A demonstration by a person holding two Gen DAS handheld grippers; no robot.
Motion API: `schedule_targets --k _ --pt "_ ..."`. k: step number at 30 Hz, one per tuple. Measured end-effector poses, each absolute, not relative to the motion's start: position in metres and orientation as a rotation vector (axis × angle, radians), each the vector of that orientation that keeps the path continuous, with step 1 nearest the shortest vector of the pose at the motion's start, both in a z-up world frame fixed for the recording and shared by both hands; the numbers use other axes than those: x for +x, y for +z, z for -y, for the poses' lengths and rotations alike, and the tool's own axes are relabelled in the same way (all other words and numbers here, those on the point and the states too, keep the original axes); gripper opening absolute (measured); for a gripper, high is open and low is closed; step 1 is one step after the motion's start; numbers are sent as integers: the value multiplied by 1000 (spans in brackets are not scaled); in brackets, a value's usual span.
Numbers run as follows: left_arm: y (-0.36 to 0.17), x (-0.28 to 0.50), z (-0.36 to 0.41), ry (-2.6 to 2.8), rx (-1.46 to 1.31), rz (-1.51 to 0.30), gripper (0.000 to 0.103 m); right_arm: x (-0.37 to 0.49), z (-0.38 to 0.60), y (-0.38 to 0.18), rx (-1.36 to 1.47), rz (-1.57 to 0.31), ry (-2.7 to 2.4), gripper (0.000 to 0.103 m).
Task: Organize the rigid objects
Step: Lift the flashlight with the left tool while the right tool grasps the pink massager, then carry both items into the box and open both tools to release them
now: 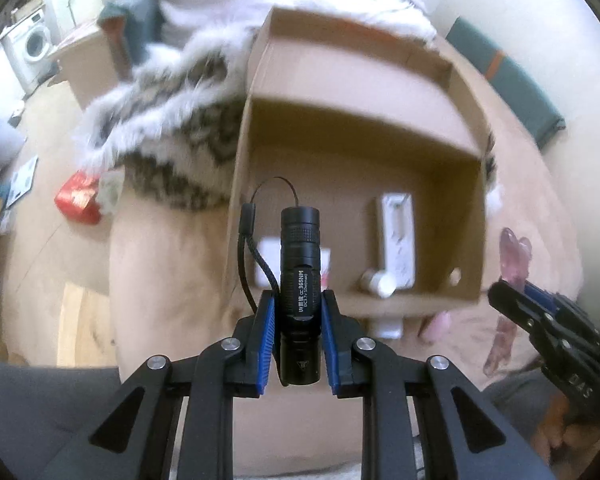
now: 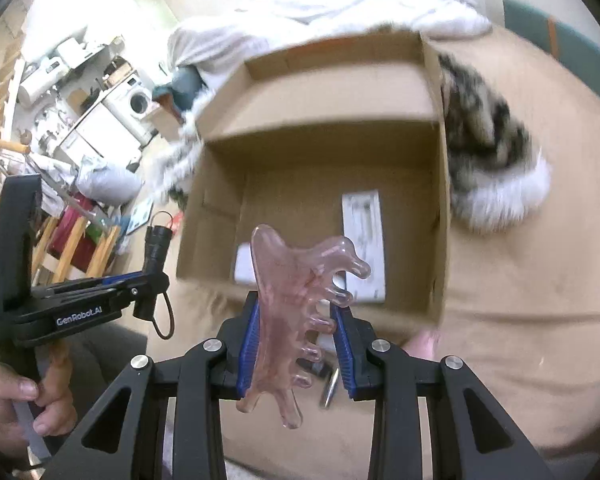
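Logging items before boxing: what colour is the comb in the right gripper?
Translucent pink comb, clearest in the right wrist view, clamped in the right gripper.

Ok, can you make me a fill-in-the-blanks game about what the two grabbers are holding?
1. The left gripper holds a black ____.
2. The right gripper holds a see-through ____ comb-shaped tool.
3. Both are held near an open ____ box.

Missing words: flashlight; pink; cardboard

A fluffy patterned blanket [image 1: 168, 120] lies on the tan bed cover [image 2: 520, 280], touching the side of the box. A white washing machine [image 2: 134, 102] stands in the background near cluttered shelves [image 2: 52, 68]. A red packet [image 1: 78, 198] lies on the floor, and a teal cushion [image 1: 508, 76] rests at the bed's far edge.
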State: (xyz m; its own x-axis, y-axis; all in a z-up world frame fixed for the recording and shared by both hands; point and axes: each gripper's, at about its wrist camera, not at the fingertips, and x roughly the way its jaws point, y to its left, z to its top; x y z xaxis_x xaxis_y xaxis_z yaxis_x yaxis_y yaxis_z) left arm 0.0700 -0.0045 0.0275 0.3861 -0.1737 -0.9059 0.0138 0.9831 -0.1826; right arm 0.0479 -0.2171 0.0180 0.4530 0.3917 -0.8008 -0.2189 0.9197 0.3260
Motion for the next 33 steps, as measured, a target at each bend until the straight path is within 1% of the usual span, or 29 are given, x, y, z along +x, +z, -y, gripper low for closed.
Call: schedule_targets --k 3,5,8,13,20,23,29,33 --pt "37 85 8 -141 -150 -1144 20 69 215 29 171 -1000 377 35" --pt "36 97 15 -149 -143 -1136 20 79 216 36 161 -985 372 35" --pt "26 113 24 -141 -119 -1139 20 99 216 32 155 -984 359 35" --pt "-5 135 38 -121 -69 -1164 20 126 215 3 149 -1023 347 35" --pt "-50 149 45 -84 15 -1186 20 139 211 -54 153 -1126 325 35" --pt "-67 152 45 -76 15 -1207 20 142 204 -64 114 -1155 323 35" --pt "-82 150 45 -50 48 -1211 20 147 189 -82 22 -1211 313 35" --pt "-88 149 45 -43 41 -1221 20 152 185 -97 61 -1283 329 35"
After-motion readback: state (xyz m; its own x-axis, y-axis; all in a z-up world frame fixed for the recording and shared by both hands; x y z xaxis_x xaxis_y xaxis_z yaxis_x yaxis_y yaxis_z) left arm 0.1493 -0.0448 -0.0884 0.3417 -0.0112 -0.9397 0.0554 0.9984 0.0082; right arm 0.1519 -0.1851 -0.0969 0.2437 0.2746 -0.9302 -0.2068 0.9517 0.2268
